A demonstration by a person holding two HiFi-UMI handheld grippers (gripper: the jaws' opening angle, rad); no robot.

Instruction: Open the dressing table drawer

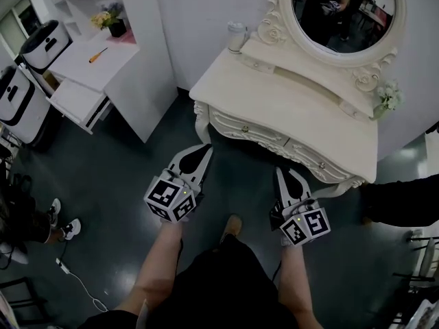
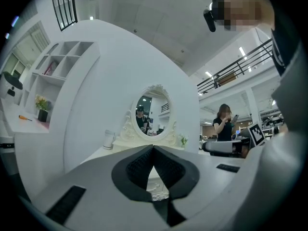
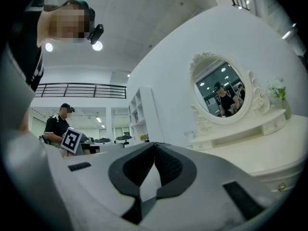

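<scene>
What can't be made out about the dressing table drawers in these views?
- Left gripper view: the left gripper and its shut fingers cover the drawers, except a carved sliver between them.
- Right gripper view: one drawer knob, tiny at the frame edge. The rest is cut off.
- Head view: drawers shut, contents hidden. The knobs are too small for detail.
</scene>
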